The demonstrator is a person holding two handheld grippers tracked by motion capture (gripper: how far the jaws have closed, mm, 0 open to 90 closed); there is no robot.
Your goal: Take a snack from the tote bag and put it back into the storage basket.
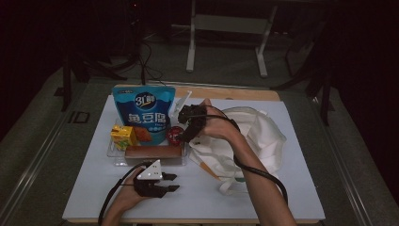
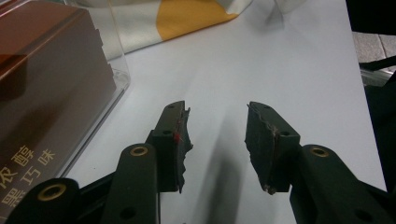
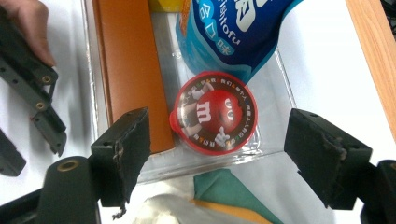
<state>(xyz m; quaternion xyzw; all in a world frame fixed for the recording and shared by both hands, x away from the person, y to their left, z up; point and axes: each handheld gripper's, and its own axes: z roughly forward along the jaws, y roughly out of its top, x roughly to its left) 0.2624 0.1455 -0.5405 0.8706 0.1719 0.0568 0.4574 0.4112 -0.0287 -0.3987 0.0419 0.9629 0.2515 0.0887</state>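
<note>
The right gripper (image 3: 217,154) hangs over the clear tray (image 3: 280,70) with its jaws spread wide and nothing between them; the round red candy tub (image 3: 214,112) sits directly below, in the tray's corner, just beside the brown box (image 3: 130,70) and touching the foot of the blue pouch (image 3: 233,28). The step in hand looks like picking that tub out, probably for the white cloth bag (image 1: 256,136) lying just right of the tray; to do it well, come straight down so the pads straddle the lid evenly, keep the left pad out of the narrow gap by the box, and close gently, since the tub is smooth and may slip or tip. The left gripper (image 2: 217,140) rests low over the bare white tabletop (image 2: 261,65), jaws half apart and empty, near the tray's front; it can steady the tray if it slides.
</note>
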